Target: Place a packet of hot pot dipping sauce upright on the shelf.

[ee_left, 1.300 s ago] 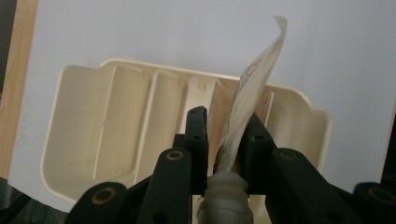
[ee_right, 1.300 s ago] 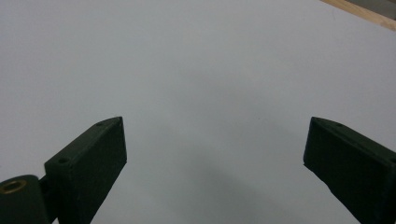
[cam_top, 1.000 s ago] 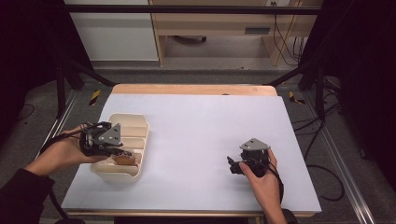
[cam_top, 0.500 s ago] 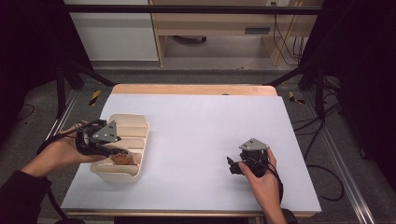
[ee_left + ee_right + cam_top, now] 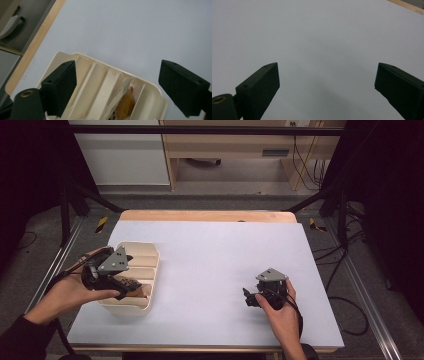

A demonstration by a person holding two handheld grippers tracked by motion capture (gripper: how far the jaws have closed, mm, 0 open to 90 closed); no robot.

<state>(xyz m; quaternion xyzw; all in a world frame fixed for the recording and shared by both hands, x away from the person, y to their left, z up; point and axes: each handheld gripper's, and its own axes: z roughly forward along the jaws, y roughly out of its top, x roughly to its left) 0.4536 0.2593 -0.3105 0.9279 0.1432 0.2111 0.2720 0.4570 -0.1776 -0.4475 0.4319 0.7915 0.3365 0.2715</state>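
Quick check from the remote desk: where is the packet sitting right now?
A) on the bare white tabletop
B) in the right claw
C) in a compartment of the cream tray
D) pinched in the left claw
C: in the left gripper view the packet lies in a compartment of the cream tray, while the left claw has just been opening and stands wide above it, pressing on nothing.

Only the tray (image 5: 150, 270), apparently low-walled, interrupts the open table (image 5: 225, 255) at its left.
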